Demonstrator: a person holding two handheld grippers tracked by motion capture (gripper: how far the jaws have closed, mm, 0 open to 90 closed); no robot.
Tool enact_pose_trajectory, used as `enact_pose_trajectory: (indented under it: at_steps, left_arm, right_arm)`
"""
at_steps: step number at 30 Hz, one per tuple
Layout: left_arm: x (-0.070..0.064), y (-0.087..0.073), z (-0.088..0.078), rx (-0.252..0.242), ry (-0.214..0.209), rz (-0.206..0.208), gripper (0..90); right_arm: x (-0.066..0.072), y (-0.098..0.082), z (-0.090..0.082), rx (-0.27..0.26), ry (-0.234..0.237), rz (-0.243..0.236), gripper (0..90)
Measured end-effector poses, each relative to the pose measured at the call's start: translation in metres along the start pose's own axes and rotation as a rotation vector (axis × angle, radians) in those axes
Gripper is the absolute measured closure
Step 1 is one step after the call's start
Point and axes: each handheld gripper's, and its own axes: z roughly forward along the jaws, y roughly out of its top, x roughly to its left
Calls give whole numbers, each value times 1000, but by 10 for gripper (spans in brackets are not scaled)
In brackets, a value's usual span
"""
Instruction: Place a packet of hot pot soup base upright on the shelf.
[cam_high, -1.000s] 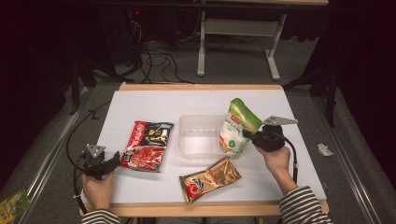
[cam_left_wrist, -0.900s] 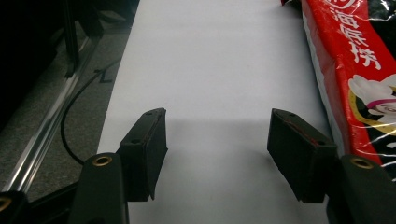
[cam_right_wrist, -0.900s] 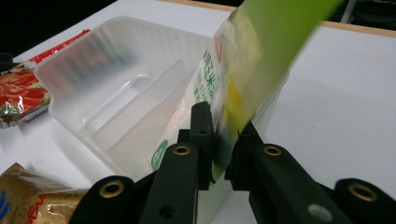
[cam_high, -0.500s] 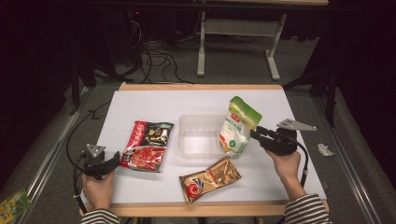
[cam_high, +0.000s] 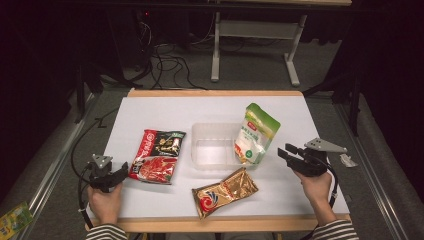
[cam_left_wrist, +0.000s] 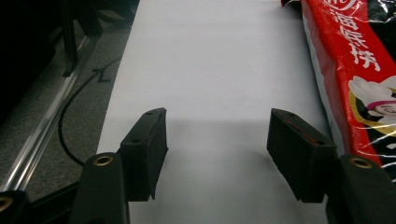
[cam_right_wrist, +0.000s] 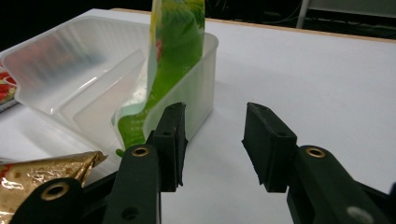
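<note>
The green-and-white pouch (cam_high: 257, 134) leans upright against the right wall of the clear plastic tray (cam_high: 216, 146). The right gripper (cam_high: 286, 153), just right of the tray, has just been opening and holds nothing, so the pouch seems released. The left gripper (cam_high: 121, 173), far left of the tray, is open and empty.

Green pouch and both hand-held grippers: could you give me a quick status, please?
Right hand-held gripper open, jaws just opened, nothing between. Left hand-held gripper open, idle. Green pouch leaning in the clear tub. Nothing in the way.
</note>
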Motion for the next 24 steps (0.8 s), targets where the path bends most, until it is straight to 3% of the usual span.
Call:
enact_pose_trajectory:
  at_steps: [8,11,14,24]
  left_arm:
    - [0,-1,-2,-19,4,-1,377]
    - [2,-1,-2,-21,-16,-19,377]
    - [0,0,-1,-6,-16,3,377]
    - [0,-1,-2,-12,-9,0,377]
  right_arm:
    - [0,-12,0,-6,3,33,559]
    - [-1,-15,-4,-8,2,35,562]
    - [-1,-20,-9,-19,-7,58,563]
    - [4,-36,-2,3,4,47,563]
